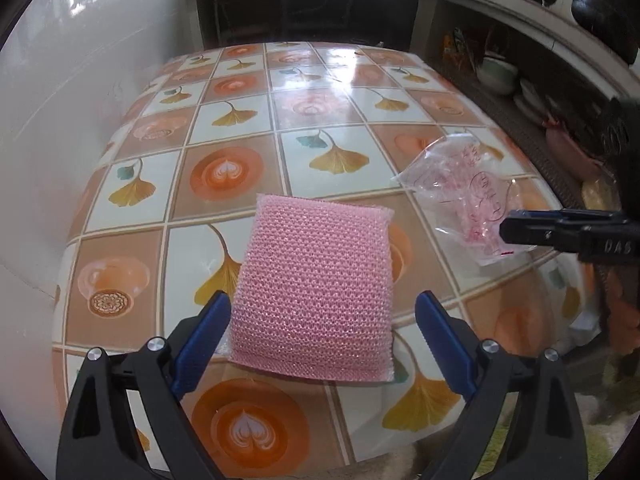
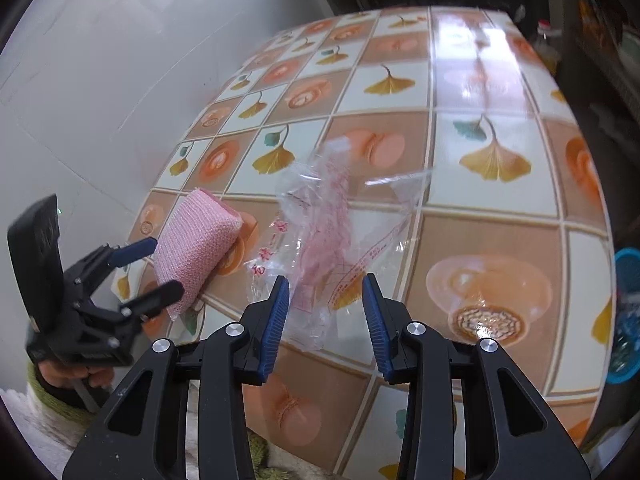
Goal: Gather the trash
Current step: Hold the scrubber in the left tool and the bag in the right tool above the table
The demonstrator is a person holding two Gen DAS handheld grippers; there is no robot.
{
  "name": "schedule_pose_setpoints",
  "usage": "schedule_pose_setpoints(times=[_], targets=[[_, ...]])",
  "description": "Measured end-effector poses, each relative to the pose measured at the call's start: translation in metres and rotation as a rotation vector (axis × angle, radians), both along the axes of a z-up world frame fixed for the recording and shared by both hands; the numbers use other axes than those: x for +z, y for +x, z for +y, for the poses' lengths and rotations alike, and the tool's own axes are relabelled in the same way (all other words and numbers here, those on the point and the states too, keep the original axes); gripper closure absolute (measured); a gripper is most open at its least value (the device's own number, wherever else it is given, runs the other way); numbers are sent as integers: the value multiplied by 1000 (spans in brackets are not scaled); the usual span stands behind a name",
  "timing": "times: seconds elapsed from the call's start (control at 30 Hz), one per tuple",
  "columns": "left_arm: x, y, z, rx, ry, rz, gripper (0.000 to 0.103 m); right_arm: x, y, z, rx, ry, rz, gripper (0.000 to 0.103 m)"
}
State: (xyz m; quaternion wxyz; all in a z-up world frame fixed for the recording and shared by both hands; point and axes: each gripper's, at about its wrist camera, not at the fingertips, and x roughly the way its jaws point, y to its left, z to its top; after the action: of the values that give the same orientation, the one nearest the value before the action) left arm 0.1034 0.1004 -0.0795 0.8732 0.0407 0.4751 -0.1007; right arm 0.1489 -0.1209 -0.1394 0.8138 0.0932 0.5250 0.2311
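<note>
The bag [image 2: 320,236], clear and crinkled with pink print, lies flat on the worktop [image 2: 496,208] right in front of the right gripper [image 2: 325,320], whose jaws are spread wide, likely to grab it. The left gripper [image 1: 322,344] has its jaws spread around a pink sponge [image 1: 316,292]. The worktop has a shiny leaf-and-cup cloth, beside a white wall [image 2: 100,80], with dark shelves [image 1: 520,60] of bowls behind.

Right wrist view. Right hand-held gripper [image 2: 325,312], jaws spread, pointed at a crumpled clear plastic wrapper [image 2: 332,236] printed in pink, lying on the tile-patterned bench [image 2: 492,240]. At left, the left hand-held gripper [image 2: 154,266], jaws open, flanks the near end of a pink mesh sponge [image 2: 196,248].
</note>
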Motion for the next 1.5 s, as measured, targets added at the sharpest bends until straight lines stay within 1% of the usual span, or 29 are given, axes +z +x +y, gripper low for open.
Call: schedule_pose_setpoints(times=[0.13, 0.17, 0.27, 0.37, 0.43, 0.47, 0.5, 0.53, 0.6, 0.8, 1.1, 1.5], targets=[[-3, 1, -1, 14, 29, -20, 12, -1, 2, -2, -5, 47, 14, 65], [-3, 2, -1, 14, 32, -22, 15, -2, 2, -2, -5, 55, 17, 64], [-6, 5, 2, 27, 11, -10, 21, -5, 4, 0, -5, 73, 36, 64], [-6, 5, 4, 37, -4, -18, 22, -7, 4, 5, -1, 61, 34, 65], [-6, 5, 4, 41, -8, -24, 23, -8, 4, 7, 1, 54, 37, 71], [-5, 4, 4, 40, -6, -28, 24, -8, 4, 8, 1, 50, 39, 77], [-5, 4, 4, 39, -4, -32, 24, -9, 4, 9, 4, 49, 42, 81], [-6, 3, 3, 38, -1, -34, 25, -9, 3, 9, 5, 52, 41, 82], [-5, 2, 2, 38, 1, -39, 26, -7, 2, 10, 7, 55, 36, 89], [-4, 0, -1, 39, -8, -51, 27, -2, 2, 10, -10, 55, 27, 95], [5, -2, -5, 34, 0, -88, 27, 8, 2, 2, -36, 83, 5, 96], [10, -2, -13, 24, 14, -109, 27, 21, -5, -13, -56, 104, -22, 96]])
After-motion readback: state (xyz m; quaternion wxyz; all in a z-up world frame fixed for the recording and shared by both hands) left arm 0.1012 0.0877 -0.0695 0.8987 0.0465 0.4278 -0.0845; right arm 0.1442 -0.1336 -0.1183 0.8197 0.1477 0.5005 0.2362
